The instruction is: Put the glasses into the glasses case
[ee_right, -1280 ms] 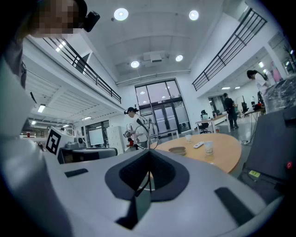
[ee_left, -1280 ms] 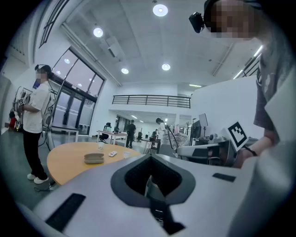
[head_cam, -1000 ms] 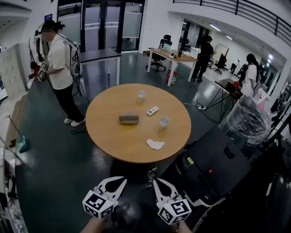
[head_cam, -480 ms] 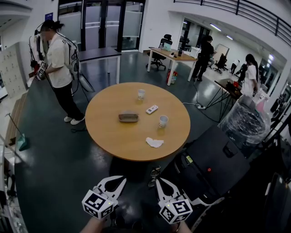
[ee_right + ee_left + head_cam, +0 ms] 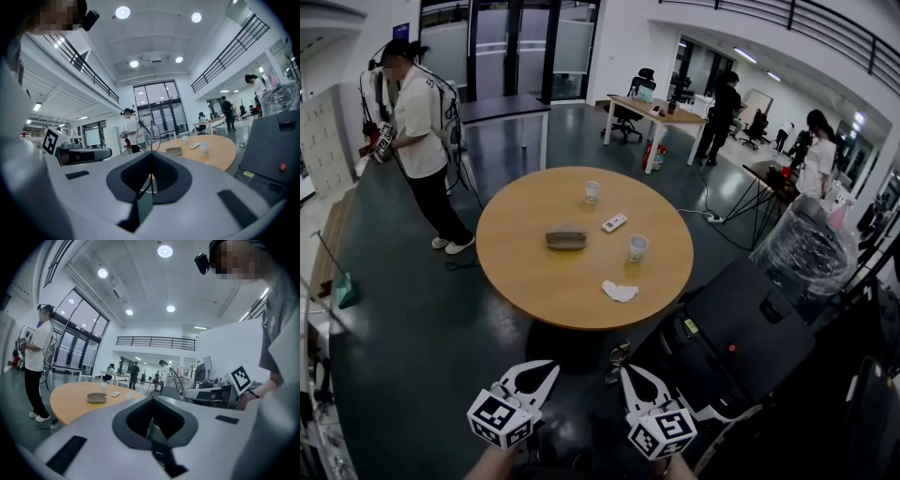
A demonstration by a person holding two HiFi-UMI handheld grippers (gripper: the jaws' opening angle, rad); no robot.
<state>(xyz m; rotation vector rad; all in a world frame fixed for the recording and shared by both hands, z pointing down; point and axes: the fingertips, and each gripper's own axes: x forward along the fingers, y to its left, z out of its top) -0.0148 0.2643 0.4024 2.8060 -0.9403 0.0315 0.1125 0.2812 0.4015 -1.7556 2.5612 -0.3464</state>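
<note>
The brown glasses case (image 5: 566, 239) lies closed on the round wooden table (image 5: 544, 291), left of its centre; it also shows as the case (image 5: 97, 397) and the case (image 5: 174, 151) in the two gripper views. Thin-framed glasses (image 5: 616, 360) hang off the table's near edge. My right gripper (image 5: 630, 375) is shut on them, and the glasses (image 5: 151, 136) stick up from the closed jaws in the right gripper view. My left gripper (image 5: 539, 373) is beside it, shut with nothing in it. Both grippers are below the table's near edge, well short of the case.
On the table are a white remote (image 5: 614, 223), two cups (image 5: 592, 192) (image 5: 637, 247) and a crumpled white cloth (image 5: 620, 292). A black chair or case (image 5: 741, 337) stands at the right. A person (image 5: 422, 141) with grippers stands far left; others are at desks behind.
Both grippers and the glasses stay almost where they were. The person at the far left has shifted slightly.
</note>
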